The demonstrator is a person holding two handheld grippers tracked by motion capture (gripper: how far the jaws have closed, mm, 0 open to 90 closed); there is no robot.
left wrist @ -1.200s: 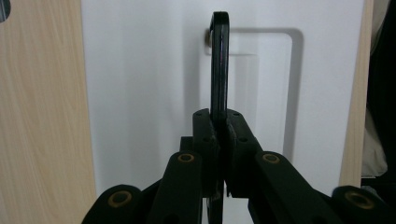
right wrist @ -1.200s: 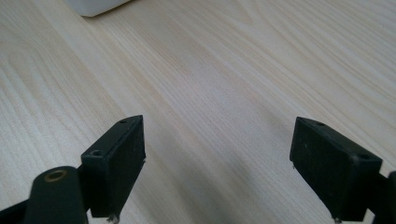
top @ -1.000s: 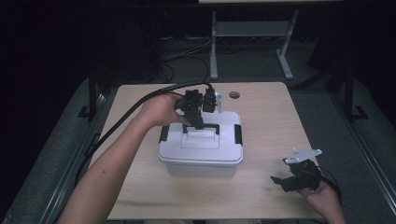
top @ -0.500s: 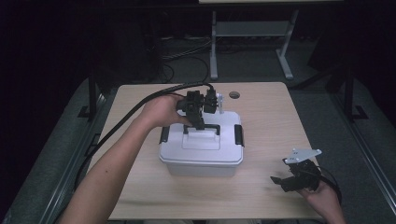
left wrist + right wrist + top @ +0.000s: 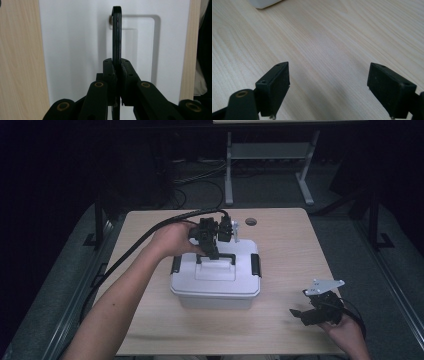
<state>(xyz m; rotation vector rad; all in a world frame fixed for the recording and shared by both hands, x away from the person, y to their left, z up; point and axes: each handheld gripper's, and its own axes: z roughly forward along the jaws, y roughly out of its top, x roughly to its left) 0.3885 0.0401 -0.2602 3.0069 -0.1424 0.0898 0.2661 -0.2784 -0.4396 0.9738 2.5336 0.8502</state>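
Left claw (image 5: pixel 214 254) clenches the box's black handle (image 5: pixel 116 35); right claw (image 5: pixel 328 88) gapes over bare table (image 5: pixel 342 37).

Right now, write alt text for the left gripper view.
The left gripper is clamped on the raised black handle of a white box, seen from straight above. Pale wooden table shows on either side.

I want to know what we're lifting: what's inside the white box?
Cannot tell: the white box has its lid on, hiding the contents. The left gripper is clamped on the black handle atop it.
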